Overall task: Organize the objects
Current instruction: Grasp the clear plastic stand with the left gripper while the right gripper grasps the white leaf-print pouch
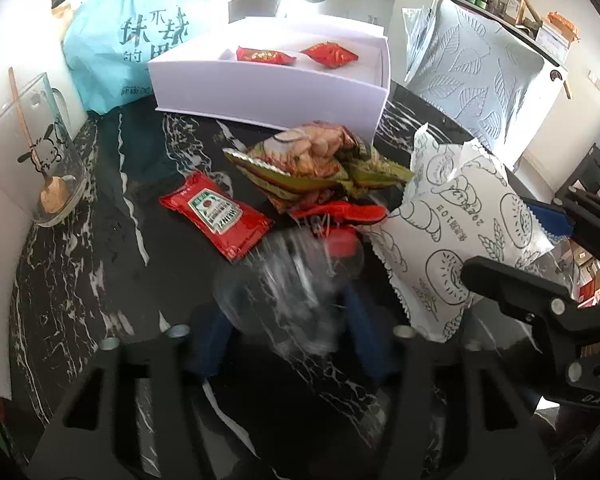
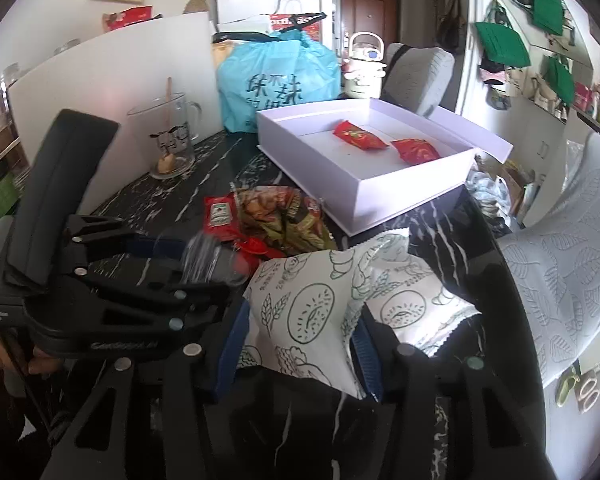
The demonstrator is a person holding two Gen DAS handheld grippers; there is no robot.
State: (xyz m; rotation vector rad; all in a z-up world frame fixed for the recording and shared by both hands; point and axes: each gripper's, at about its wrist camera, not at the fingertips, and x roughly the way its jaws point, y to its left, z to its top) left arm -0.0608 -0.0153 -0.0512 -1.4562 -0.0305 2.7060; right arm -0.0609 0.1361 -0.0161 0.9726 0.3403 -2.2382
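Note:
My left gripper (image 1: 290,336) is shut on a crinkly clear plastic packet (image 1: 296,280) with something red inside, held between its blue pads (image 1: 214,340) over the black marble table (image 1: 80,280). My right gripper (image 2: 300,354) is shut on a white bread packet (image 2: 308,304) printed with loaves; that packet (image 1: 460,232) lies at the right of the left wrist view. A ketchup sachet (image 1: 216,216), a green-brown snack bag (image 1: 312,164) and a red wrapper (image 1: 340,212) lie just beyond. Behind them an open white box (image 2: 400,196) holds two red sachets (image 2: 358,136).
A glass mug with a wooden spoon (image 1: 40,168) stands at the left by a white board (image 1: 4,120). A blue plastic bag (image 1: 132,36) sits behind the box. A leaf-patterned chair cushion (image 1: 480,72) is past the table's right edge. A teapot (image 2: 366,64) stands at the back.

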